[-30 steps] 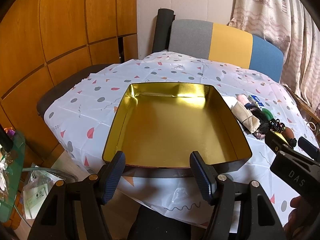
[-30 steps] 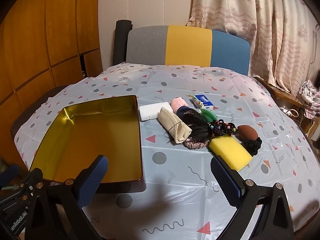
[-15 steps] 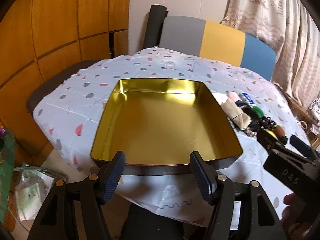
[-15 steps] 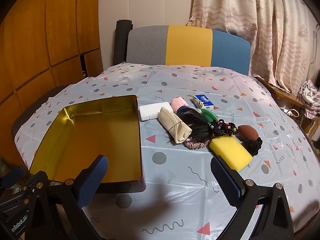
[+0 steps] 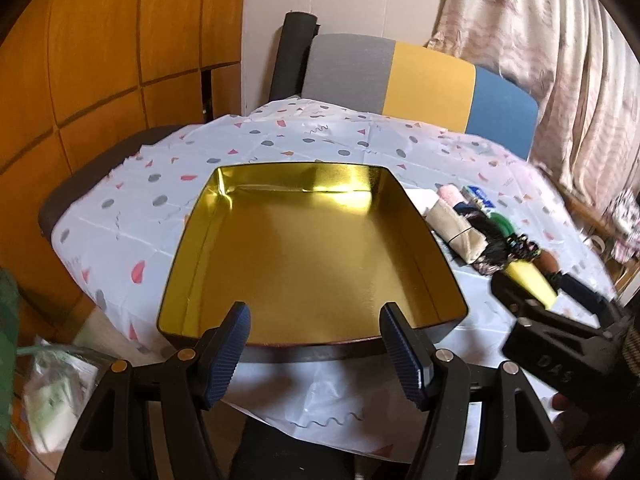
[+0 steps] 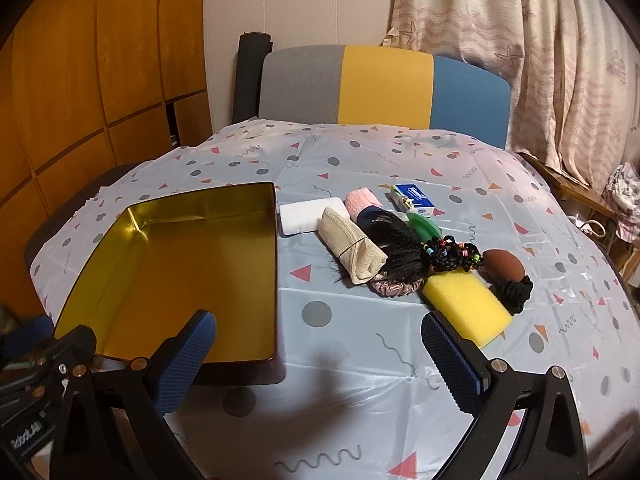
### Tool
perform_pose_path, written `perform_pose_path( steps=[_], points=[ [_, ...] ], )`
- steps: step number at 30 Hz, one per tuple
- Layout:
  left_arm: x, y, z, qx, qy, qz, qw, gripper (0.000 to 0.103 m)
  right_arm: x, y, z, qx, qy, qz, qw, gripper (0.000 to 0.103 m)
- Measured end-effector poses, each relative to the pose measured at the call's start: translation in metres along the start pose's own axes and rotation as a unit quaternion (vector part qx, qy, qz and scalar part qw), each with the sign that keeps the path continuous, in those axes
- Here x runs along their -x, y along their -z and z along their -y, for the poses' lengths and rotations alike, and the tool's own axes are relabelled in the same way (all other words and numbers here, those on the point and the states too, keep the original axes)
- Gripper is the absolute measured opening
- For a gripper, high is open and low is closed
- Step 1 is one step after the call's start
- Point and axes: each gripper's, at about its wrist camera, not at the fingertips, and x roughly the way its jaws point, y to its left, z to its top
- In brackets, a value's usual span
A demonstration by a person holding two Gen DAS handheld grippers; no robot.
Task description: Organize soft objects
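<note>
Left wrist view, nearest first: the left claw [image 5: 316, 346] hangs with its blue pads spread and nothing between them, just short of the near wall of a gold-lined tin [image 5: 312, 260] that stands bare inside on the worktop [image 5: 132, 208]. At the right edge of this view the right claw's black body reaches in over the cloth.

From the right wrist, the right claw [image 6: 320, 356] is also spread wide and empty above a bare stretch of patterned cloth. Just past its right pad lies a yellow sponge [image 6: 466, 306], with a black scrunchie [image 6: 516, 290] and a brown puff [image 6: 503, 266] beside it on the right. A little farther sit a pink satin scrunchie [image 6: 394, 286], a tuft of black hair [image 6: 396, 248], a beaded hair tie [image 6: 452, 254] and a beige cloth roll [image 6: 352, 250] bound by a thin band. Behind those are a white sponge [image 6: 306, 216] just beside the tin's far right corner, a pink towel roll [image 6: 362, 202], a green item [image 6: 424, 226] and a tissue pack [image 6: 414, 198]. All the soft things lie to the right of the tin, outside it. Farthest back stands a chair [image 6: 384, 88] in grey, yellow and blue.
</note>
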Motion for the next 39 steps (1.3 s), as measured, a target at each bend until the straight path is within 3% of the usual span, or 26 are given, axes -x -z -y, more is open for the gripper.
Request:
perform_pose_path(
  steps=[5, 10, 19, 25, 32, 39],
  points=[
    [-0.008, -0.013, 0.013, -0.038, -0.008, -0.007, 0.9992, 0.068, -0.005, -0.006, 0.038, -0.003, -0.008, -0.003, 1.000, 0.103],
    [-0.014, -0.025, 0.035, -0.072, 0.015, -0.011, 0.9972, 0.068, -0.014, -0.016, 0.103, -0.021, 0.007, -0.013, 1.000, 0.103],
    [-0.020, -0.031, 0.073, -0.104, 0.036, -0.011, 0.9939, 0.068, -0.014, -0.025, 0.196, -0.079, 0.080, -0.010, 0.994, 0.103],
    [-0.018, -0.030, 0.077, -0.098, 0.037, -0.007, 0.9945, 0.069, -0.015, -0.019, 0.187, -0.088, 0.071, -0.009, 0.994, 0.103],
    [-0.019, -0.031, 0.074, -0.092, 0.034, -0.008, 0.9951, 0.069, -0.018, -0.017, 0.167, -0.053, 0.057, -0.006, 0.997, 0.103],
    [-0.028, -0.040, 0.079, -0.082, 0.071, -0.029, 0.9937, 0.069, -0.026, -0.024, 0.193, -0.054, 0.041, -0.005, 0.998, 0.103]
  ],
)
